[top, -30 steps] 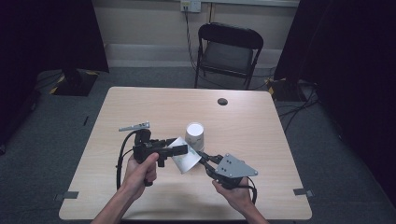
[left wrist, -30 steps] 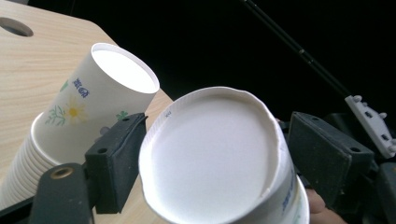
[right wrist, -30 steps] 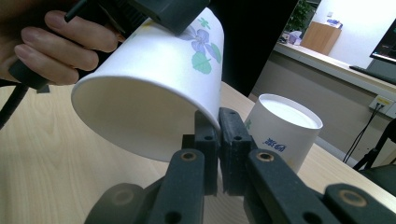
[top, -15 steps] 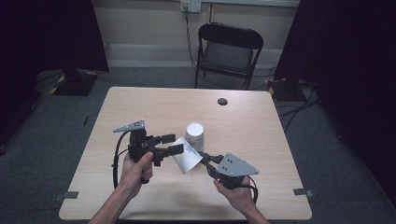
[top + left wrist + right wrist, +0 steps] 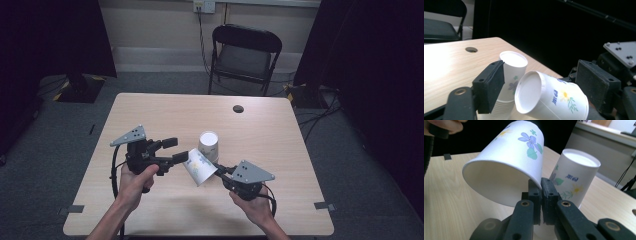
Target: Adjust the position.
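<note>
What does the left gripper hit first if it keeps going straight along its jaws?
Most likely the tilted paper cup that the right gripper pinches by the rim: its base sits between the left gripper jaws, which have just been closing, not yet pressing. The upside-down cup stack stands just behind, depth unclear.

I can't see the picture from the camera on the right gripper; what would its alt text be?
The right gripper is shut on the rim of a flowered paper cup, holding it tipped on its side with the open mouth toward the camera. Behind it, a stack of upside-down cups stands on a wooden table.
</note>
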The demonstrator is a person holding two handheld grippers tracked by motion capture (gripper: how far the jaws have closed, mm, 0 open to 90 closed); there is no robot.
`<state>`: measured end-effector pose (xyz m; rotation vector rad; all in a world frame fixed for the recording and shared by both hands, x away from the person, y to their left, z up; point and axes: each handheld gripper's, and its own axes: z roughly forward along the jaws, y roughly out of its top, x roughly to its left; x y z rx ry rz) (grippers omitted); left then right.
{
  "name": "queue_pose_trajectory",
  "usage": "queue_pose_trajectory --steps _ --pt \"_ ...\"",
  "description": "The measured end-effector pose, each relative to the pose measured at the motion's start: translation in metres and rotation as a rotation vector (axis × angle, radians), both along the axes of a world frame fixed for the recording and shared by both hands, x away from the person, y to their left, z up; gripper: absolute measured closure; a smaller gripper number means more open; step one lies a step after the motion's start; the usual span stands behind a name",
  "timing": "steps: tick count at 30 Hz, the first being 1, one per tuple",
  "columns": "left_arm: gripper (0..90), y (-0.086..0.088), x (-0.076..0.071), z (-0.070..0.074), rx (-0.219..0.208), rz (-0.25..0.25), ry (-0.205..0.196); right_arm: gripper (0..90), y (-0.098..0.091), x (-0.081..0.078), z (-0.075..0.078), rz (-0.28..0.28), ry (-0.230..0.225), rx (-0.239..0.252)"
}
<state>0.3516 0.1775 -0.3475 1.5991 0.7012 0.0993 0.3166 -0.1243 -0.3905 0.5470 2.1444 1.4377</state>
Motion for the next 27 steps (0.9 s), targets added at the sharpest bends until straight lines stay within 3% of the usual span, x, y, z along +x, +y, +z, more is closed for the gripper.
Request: queue_pose_trajectory --steps 5,9,10,11,14,17,18,21,22,27 --pt "23.6 0.002 -0.003 0.0 0.052 -0.015 -0.035 87.5 0.001 0.003 -0.002 -0.002 0.045 -0.019" --pt "23.0 0.0 -0.006 -0.002 0.12 -0.084 -0.068 87.5 0.002 0.005 -0.003 -0.003 0.07 -0.033" --pt "21.7 -0.002 -0.009 -0.002 0.178 -0.098 -0.093 87.5 0.002 0.006 -0.003 -0.002 0.088 -0.047" --pt "21.4 -0.002 -0.009 -0.002 0.178 -0.098 -0.093 87.5 0.002 0.006 -0.003 -0.002 0.088 -0.047" --pt "20.7 -0.008 -0.013 -0.006 0.269 -0.158 -0.127 87.4 0.003 0.008 -0.004 0.006 0.128 -0.072" --pt "19.2 -0.011 -0.015 -0.009 0.295 -0.181 -0.146 87.4 0.004 0.009 -0.005 0.01 0.163 -0.066" --pt "17.5 -0.012 -0.017 -0.011 0.314 -0.206 -0.165 87.3 0.005 0.009 -0.005 0.014 0.173 -0.074" --pt "16.4 -0.014 -0.018 -0.013 0.321 -0.228 -0.171 87.3 0.006 0.009 -0.006 0.023 0.182 -0.089" --pt "16.5 -0.015 -0.019 -0.015 0.344 -0.245 -0.185 87.3 0.008 0.01 -0.006 0.031 0.193 -0.098" --pt "21.6 -0.017 -0.019 -0.021 0.382 -0.247 -0.206 87.2 0.01 0.01 -0.007 0.051 0.22 -0.107"
